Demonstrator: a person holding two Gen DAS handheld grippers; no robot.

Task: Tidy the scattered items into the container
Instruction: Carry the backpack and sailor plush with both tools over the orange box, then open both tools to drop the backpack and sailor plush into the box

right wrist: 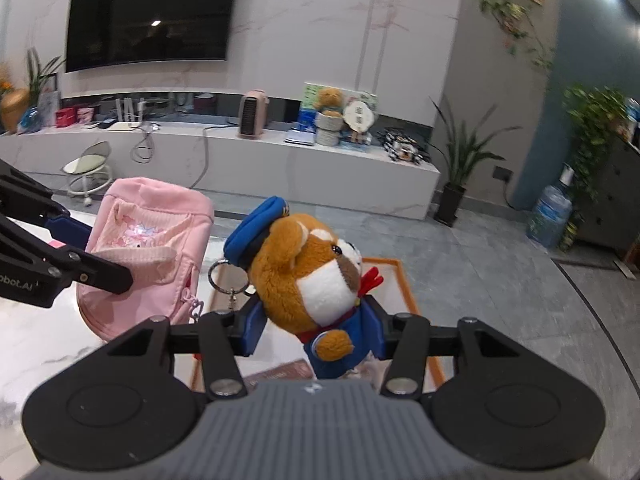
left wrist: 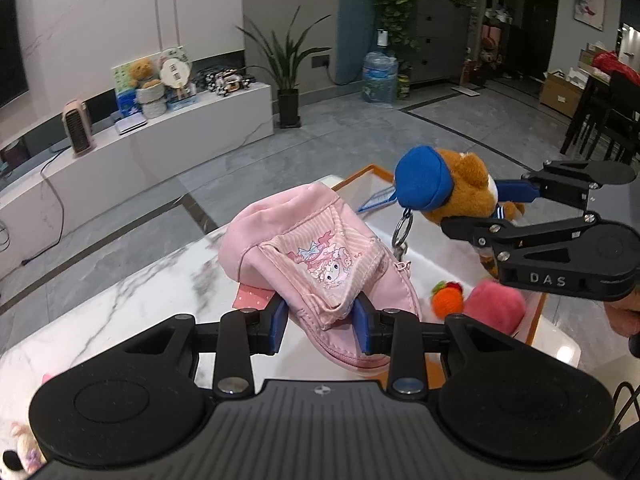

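1. Left gripper (left wrist: 320, 322) is clamped on the pink bag (left wrist: 320, 256), lifted above the marble table (left wrist: 120, 312).
2. Right gripper (right wrist: 316, 330) squeezes the plush bear (right wrist: 312, 280) by its blue body, its keyring (right wrist: 230, 276) dangling.
3. Both hang over the orange-rimmed tray (left wrist: 360, 174); the bag hides most of its floor.
4. A pink plush (left wrist: 496, 306) and orange toy (left wrist: 448, 298) lie inside, partly blocked.

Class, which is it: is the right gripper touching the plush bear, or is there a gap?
Touching. The right wrist view shows the right gripper with both blue pads pressed against the plush bear.
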